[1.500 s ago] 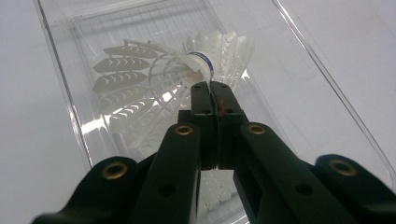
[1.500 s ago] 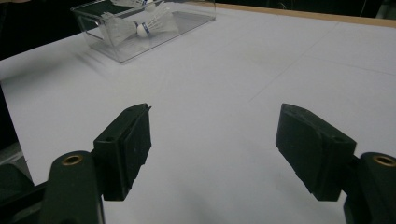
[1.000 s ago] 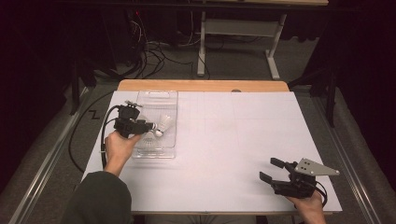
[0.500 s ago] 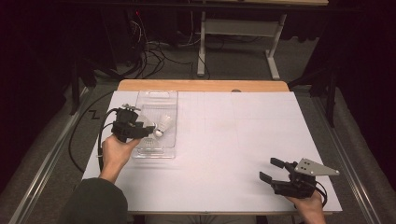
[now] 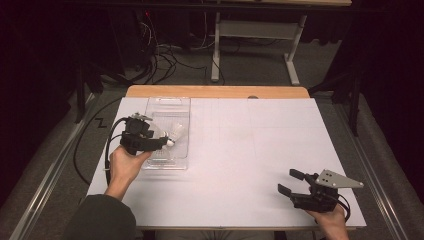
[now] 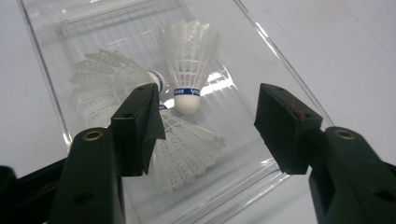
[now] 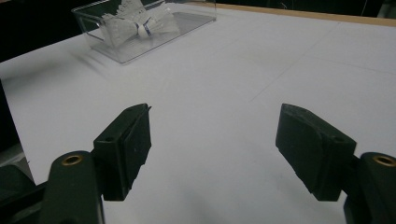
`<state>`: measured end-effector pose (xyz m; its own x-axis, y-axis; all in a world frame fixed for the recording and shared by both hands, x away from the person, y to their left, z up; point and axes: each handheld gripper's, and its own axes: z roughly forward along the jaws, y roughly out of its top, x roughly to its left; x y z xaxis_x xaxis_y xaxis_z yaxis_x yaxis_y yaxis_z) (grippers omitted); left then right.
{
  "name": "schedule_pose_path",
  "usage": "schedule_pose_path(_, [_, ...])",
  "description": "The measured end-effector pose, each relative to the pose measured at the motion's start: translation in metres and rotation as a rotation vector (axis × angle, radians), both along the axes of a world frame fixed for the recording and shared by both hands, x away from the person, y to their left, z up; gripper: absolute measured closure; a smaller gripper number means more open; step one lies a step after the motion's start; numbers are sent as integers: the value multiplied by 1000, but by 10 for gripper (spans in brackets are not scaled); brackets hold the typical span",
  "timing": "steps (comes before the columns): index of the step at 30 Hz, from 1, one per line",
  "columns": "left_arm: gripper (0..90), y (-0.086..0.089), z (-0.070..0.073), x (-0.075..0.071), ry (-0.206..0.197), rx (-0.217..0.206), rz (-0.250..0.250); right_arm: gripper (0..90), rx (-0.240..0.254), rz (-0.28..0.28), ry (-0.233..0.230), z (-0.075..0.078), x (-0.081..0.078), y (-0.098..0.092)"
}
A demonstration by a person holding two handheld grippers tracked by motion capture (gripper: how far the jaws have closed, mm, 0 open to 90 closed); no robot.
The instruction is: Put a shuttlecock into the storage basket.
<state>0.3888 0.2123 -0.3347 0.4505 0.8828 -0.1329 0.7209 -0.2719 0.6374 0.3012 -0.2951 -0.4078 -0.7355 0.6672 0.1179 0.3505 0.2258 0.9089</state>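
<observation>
The left gripper (image 5: 161,142) has drawn slightly back since a second ago, and its jaws have just been opening; they stand spread with nothing between them. Three shuttlecocks (image 6: 189,65) lie inside the clear tray (image 5: 185,107), so the drop looks finished. Well right of the tray, the right gripper (image 5: 290,182) rests spread over the white surface (image 5: 250,150). Beyond the tray, cables trail across the dark floor.
</observation>
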Motion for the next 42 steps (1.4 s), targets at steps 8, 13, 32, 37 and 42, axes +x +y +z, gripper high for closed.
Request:
schedule_pose_path(8, [380,-6,5,-9,-22,-10,-33,270,2,-1,2,0,0,0])
schedule_pose_path(13, [377,-10,6,-14,-32,-17,-53,270,1,-2,1,0,0,0])
schedule_pose_path(32, [392,-33,8,-32,-44,-52,-155,270,-1,-2,-1,0,0,0])
schedule_pose_path(37, [404,-36,8,-37,-53,-58,-173,269,-2,-3,-1,0,0,0])
schedule_pose_path(42, [405,-40,6,-44,-60,-78,-196,269,-1,-3,-3,0,0,0])
